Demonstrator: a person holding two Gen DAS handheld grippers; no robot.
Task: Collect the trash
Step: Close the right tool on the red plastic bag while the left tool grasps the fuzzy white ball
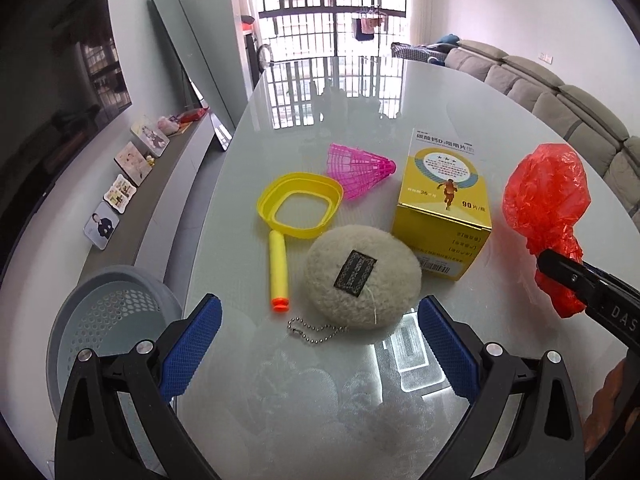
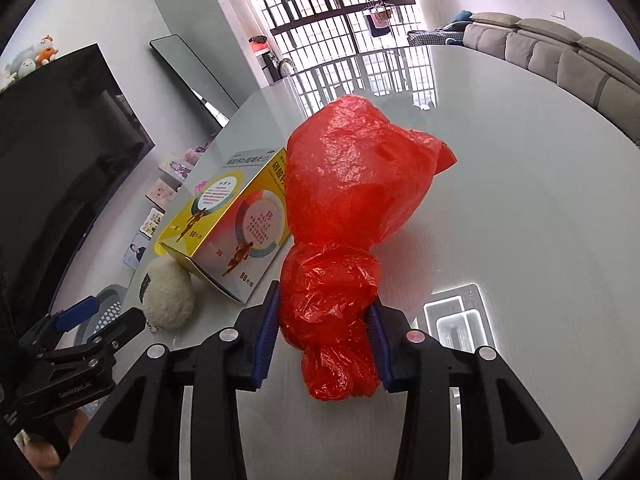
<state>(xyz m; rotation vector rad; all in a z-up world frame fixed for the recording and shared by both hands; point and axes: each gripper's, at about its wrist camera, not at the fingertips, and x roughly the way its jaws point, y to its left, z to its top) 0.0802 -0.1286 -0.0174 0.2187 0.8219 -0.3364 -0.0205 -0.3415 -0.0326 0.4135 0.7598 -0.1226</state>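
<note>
right gripper (image 2: 326, 340) clamped on red plastic bag (image 2: 352, 200), bag bulging ahead of fingertips, above table (image 2: 520, 220), left gripper (image 1: 320, 344) spread wide, plush ball (image 1: 362, 276) just ahead

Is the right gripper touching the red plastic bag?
Touching. The right wrist view shows the right gripper with both blue pads pressed into the red plastic bag.

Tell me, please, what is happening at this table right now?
A person is collecting trash with two handheld grippers. The right gripper is shut on a crumpled red plastic bag, held above the glossy table. The left gripper is open and empty, hovering near a fluffy keychain pouch. A yellow medicine box, pink shuttlecock, yellow ring and foam dart lie untouched; a grey perforated bin waits beside the table.
</note>
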